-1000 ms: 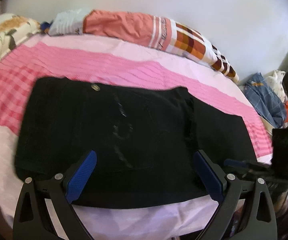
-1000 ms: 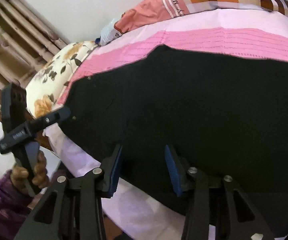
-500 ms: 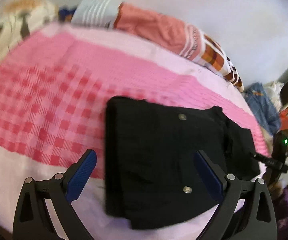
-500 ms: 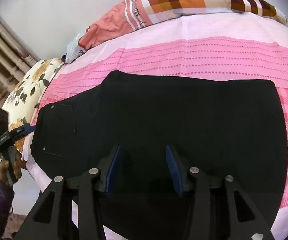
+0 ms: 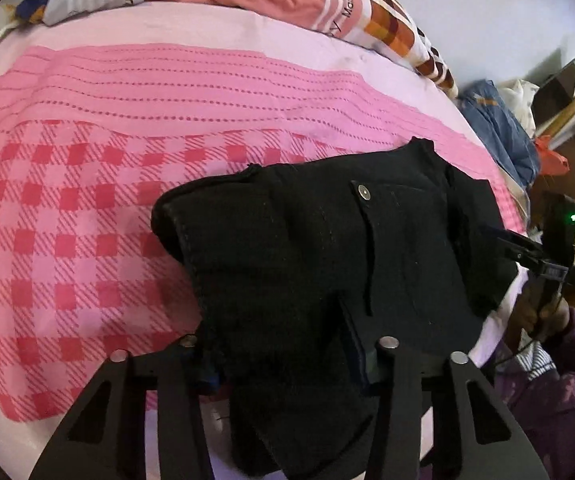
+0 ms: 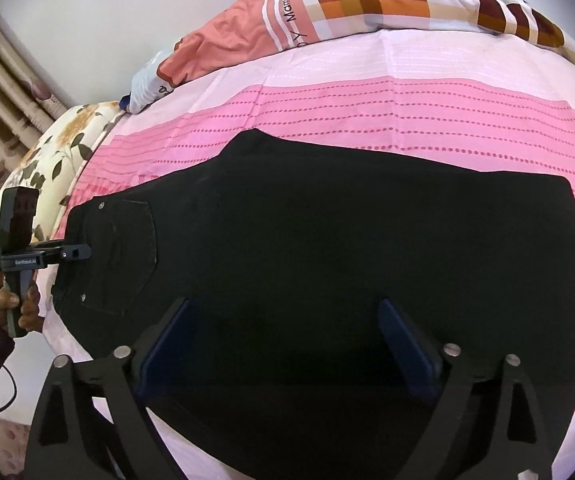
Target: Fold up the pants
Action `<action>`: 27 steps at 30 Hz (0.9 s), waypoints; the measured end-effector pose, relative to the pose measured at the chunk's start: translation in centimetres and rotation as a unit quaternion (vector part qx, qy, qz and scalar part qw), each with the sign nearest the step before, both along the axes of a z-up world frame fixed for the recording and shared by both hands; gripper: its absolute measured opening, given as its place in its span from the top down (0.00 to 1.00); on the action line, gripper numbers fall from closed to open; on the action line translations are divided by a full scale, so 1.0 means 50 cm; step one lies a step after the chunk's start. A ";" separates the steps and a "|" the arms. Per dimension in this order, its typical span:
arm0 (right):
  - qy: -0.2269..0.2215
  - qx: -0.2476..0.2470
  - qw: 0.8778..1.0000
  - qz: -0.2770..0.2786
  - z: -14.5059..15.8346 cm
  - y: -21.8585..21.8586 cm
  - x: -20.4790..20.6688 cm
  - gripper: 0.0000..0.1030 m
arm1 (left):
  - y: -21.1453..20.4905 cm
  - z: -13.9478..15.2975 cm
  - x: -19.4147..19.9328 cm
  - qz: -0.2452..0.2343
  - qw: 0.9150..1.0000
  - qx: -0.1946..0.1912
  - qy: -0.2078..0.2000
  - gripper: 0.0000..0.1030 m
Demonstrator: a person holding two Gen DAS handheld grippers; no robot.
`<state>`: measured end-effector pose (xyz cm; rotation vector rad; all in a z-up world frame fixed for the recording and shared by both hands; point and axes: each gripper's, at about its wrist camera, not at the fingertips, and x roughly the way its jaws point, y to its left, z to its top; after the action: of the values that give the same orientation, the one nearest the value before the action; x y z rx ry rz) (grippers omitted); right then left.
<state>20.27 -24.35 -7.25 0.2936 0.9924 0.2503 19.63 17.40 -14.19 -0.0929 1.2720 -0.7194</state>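
Black pants (image 6: 327, 240) lie spread on the pink bed sheet (image 6: 407, 112), back pocket and waistband at the left. My right gripper (image 6: 287, 340) hovers over their near edge; its jaws are opening wide and the blue pads (image 6: 163, 336) press on nothing. In the left wrist view the pants (image 5: 327, 248) bunch up at the waist end, near a metal button (image 5: 364, 191). My left gripper (image 5: 283, 360) is closing on that fabric, which fills the gap between its fingers. The right wrist view shows the left gripper (image 6: 73, 252) at the waistband.
An orange-and-check pillow (image 6: 327, 12) lies along the far side of the bed, a floral pillow (image 6: 67, 140) at the left end. Blue clothes (image 5: 499, 128) are piled beyond the right end. A person's hand (image 6: 19, 304) in a purple sleeve holds the left gripper by the bed edge.
My left gripper swung along the bed to the waist end and its jaws came together on the fabric. The right gripper's jaws spread wide apart over the pants.
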 end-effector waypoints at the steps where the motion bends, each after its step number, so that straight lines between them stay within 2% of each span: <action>1: 0.001 0.004 1.000 -0.003 0.000 -0.002 0.001 0.10 | -0.003 0.001 0.002 -0.002 1.000 0.000 0.002 0.60; 5: 0.004 0.028 1.000 -0.012 -0.001 -0.013 0.005 0.08 | -0.021 0.021 -0.009 -0.025 0.999 0.023 -0.024 0.65; 10: 0.002 0.064 0.998 -0.027 0.001 -0.032 0.010 0.08 | -0.003 0.053 -0.027 0.012 0.999 -0.018 -0.028 0.71; 16: -0.013 0.125 0.991 -0.041 0.009 -0.060 -0.002 0.08 | -0.032 0.132 -0.059 0.038 0.995 -0.085 -0.022 0.78; 18: -0.019 0.136 0.990 -0.040 0.014 -0.066 -0.009 0.08 | -0.072 0.168 -0.073 0.030 0.994 -0.106 -0.019 0.84; 23: -0.032 0.205 0.978 -0.021 0.025 -0.098 -0.035 0.08 | -0.239 0.250 -0.113 -0.017 0.988 -0.153 -0.032 0.83; 25: -0.031 0.238 0.971 -0.013 0.025 -0.121 -0.047 0.08 | -0.320 0.262 -0.114 -0.031 0.981 -0.191 -0.020 0.84; 27: -0.029 0.265 0.964 -0.012 0.023 -0.149 -0.056 0.08 | -0.408 0.263 -0.107 -0.045 0.967 -0.253 0.002 0.90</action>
<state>17.47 -31.79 -6.08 0.7811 0.8502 0.5010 14.26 -2.98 -1.04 -0.4546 1.0763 -1.1111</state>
